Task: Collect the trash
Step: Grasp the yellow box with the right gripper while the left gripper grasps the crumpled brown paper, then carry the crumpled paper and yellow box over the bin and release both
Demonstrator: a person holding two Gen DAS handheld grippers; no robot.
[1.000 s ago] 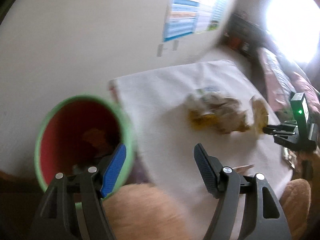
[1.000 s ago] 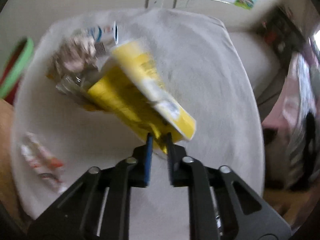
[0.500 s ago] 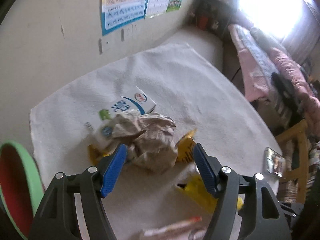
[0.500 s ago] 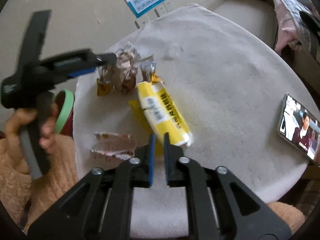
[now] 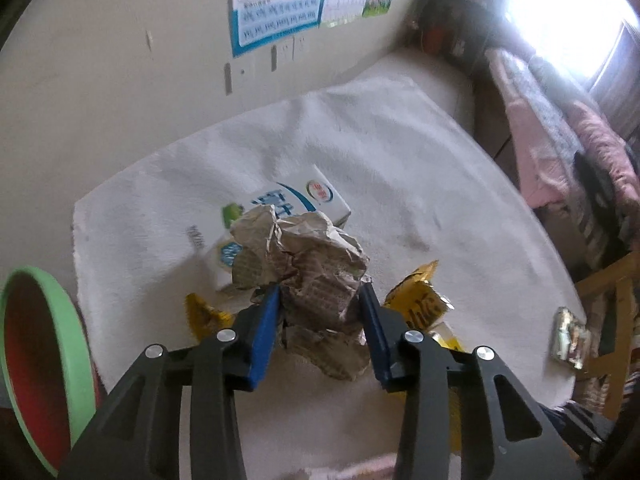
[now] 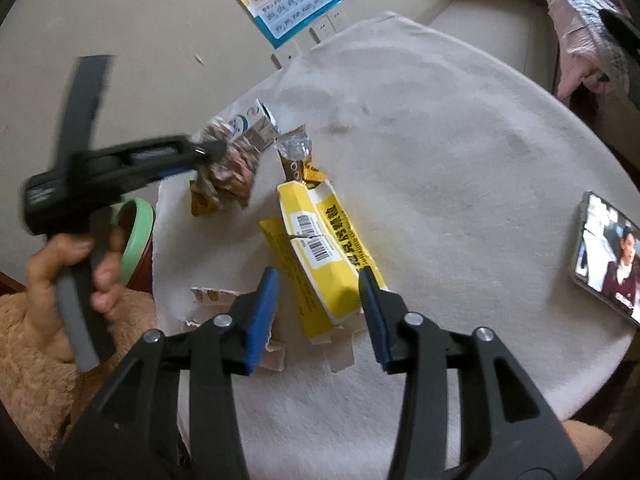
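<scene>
Both grippers differ: left gripper (image 5: pixel 320 300) pinches crumpled paper (image 5: pixel 304 256) (right gripper (image 6: pixel 318 286) spread over yellow box (image 6: pixel 320 248)).

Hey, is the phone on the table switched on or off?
On. In the right wrist view the phone lies flat near the table edge, its screen lit and showing a person's face.

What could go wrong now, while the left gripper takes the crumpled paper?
The left gripper pinches only the near edge of the crumpled paper, so it may slip out before the bin. The paper rests on the milk carton and a yellow wrapper, which could be dragged along.
</scene>
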